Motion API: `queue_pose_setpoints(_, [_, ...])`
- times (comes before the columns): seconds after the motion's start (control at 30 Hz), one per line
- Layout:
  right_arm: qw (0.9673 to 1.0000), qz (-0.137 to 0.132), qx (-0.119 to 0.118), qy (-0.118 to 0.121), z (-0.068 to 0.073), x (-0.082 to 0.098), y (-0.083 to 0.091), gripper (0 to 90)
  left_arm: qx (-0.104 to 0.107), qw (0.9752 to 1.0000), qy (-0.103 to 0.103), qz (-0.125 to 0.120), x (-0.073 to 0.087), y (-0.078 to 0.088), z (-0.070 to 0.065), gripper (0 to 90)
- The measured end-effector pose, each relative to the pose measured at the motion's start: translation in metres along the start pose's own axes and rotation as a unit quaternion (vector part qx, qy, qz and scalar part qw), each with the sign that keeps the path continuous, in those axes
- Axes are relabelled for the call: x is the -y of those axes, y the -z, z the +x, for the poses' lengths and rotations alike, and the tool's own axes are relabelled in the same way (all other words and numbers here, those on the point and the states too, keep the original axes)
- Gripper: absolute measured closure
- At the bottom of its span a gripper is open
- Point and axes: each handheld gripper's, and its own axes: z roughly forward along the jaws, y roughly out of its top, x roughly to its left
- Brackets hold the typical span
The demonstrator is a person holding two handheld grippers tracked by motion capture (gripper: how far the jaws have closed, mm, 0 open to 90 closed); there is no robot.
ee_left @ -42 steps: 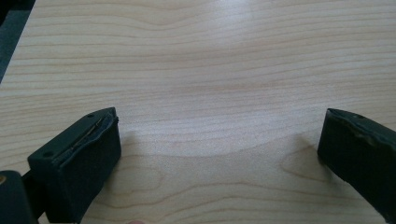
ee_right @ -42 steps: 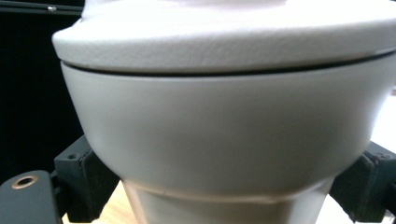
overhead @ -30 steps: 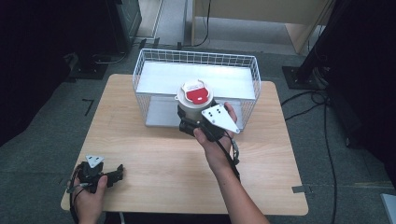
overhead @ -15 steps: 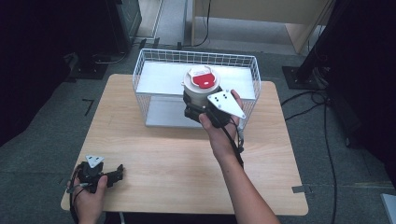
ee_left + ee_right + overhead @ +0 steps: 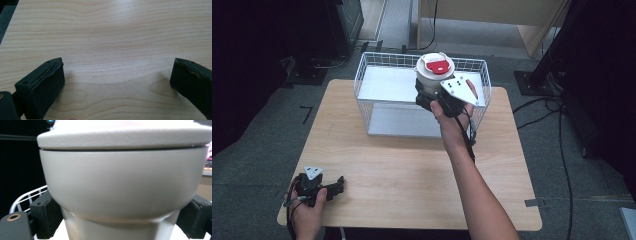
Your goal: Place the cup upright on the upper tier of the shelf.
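The right gripper (image 5: 430,96) is clamped on the narrow lower body of a beige lidded cup (image 5: 433,75), one jaw on each side, as the right gripper view shows close up (image 5: 120,220). The high view adds the red patch on its lid and that the cup stands upright, held above the white wire basket (image 5: 377,80). The left gripper (image 5: 334,186) rests near the bench's (image 5: 412,165) front left corner, jaws wide apart and holding nothing.
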Motion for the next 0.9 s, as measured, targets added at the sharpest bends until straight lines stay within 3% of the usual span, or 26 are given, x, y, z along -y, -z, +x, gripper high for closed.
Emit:
queue_pose_setpoints(0.27, [0.9999, 0.011, 0.009, 0.006, -0.005, 0.004, -0.031, 10.6, 0.000, 1.0000, 0.000, 0.000, 0.000, 0.000, 0.000, 0.0])
queue_pose_setpoints(0.47, [0.9996, 0.017, 0.021, -0.010, -0.008, 0.008, -0.053, 10.7, -0.001, 1.0000, 0.000, -0.001, 0.000, 0.000, 0.000, 0.0])
queue_pose_setpoints(0.9, [0.9989, 0.022, 0.040, -0.010, -0.016, 0.002, -0.080, 10.7, 0.000, 1.0000, 0.001, -0.001, 0.000, 0.000, 0.000, 0.0])
